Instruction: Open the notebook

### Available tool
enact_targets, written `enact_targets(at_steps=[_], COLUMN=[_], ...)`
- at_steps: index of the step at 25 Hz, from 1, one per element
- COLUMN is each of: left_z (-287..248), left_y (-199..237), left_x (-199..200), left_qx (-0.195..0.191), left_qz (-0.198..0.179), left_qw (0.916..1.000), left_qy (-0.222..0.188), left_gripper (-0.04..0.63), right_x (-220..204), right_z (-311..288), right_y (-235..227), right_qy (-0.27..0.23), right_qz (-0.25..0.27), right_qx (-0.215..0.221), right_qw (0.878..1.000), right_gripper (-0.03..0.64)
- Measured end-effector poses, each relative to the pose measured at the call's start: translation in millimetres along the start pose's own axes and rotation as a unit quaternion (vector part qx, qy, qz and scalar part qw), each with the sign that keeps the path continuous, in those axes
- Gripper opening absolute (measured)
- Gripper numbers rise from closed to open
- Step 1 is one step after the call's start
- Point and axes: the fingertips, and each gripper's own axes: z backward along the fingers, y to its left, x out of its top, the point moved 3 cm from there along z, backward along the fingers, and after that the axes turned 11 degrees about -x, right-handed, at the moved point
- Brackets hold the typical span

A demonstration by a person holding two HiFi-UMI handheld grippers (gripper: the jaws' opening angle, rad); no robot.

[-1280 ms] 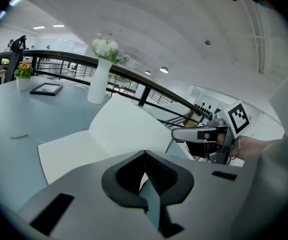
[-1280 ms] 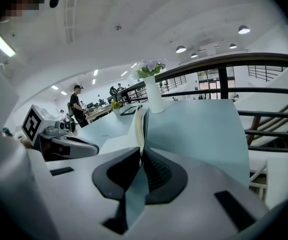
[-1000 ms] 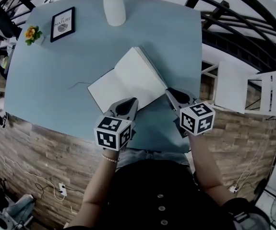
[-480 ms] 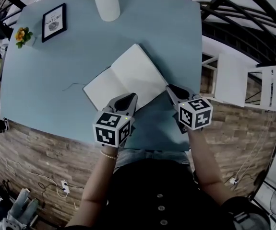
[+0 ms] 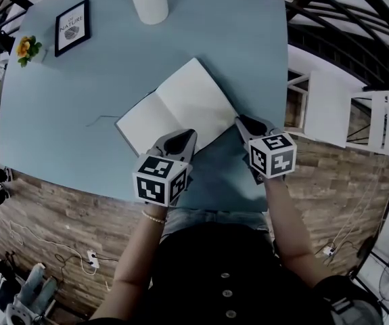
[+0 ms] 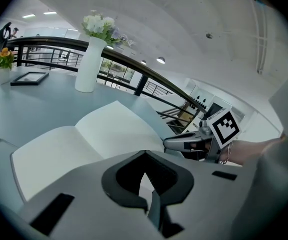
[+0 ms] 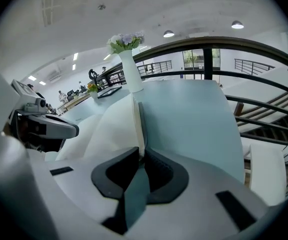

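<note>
The notebook (image 5: pixel 177 110) lies open on the blue table (image 5: pixel 79 114), with blank white pages facing up. My left gripper (image 5: pixel 184 137) rests at the near edge of its pages, and its jaws are together with nothing visibly held. In the left gripper view the pages (image 6: pixel 83 139) spread just beyond the left gripper (image 6: pixel 144 156). My right gripper (image 5: pixel 243 122) is at the notebook's right corner. In the right gripper view the right gripper (image 7: pixel 140 154) has its jaws opening. The notebook's edge (image 7: pixel 137 119) stands between the tips.
A white vase (image 5: pixel 148 2) with flowers, a framed picture (image 5: pixel 71 27) and a small flower pot (image 5: pixel 25 48) stand along the table's far side. A white chair (image 5: pixel 346 114) sits past the table's right edge. Black railings run behind.
The notebook's right-hand pages have settled flatter on the table. My right gripper has sunk a little at the corner, and the left has barely moved.
</note>
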Motion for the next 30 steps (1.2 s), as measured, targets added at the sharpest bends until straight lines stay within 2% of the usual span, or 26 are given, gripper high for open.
enact_targets(at_steps=[12,19,26,30], left_z=[-4.6,-2.1,-2.1,0.9], left_y=[-6.5,-7.1,-12.5,-15.4], left_x=[-3.1,-5.3,-6.4,-5.1], left_qx=[-0.009,-0.007,-0.008,-0.007], left_qz=[-0.003,-0.001,-0.002,-0.004], left_qw=[0.9999,1.0,1.0,1.0], left_qy=[0.005,0.005,0.002,-0.003], left_gripper=[0.017,0.017,0.017,0.017], right_x=[-6.5,-7.2,-6.4,-3.3], right_z=[-8.1,-7.9,-3.8,4.2], right_y=[-3.2,-6.2,-12.8,-15.9], right_qy=[0.019,0.015,0.011,-0.003], right_qz=[0.055,0.052,0.055,0.048], right_qx=[-0.039,-0.054,-0.077,-0.083], right_qw=[0.998,0.997,0.995,0.995], right_gripper=[0.057,0.081,0.133,0.129])
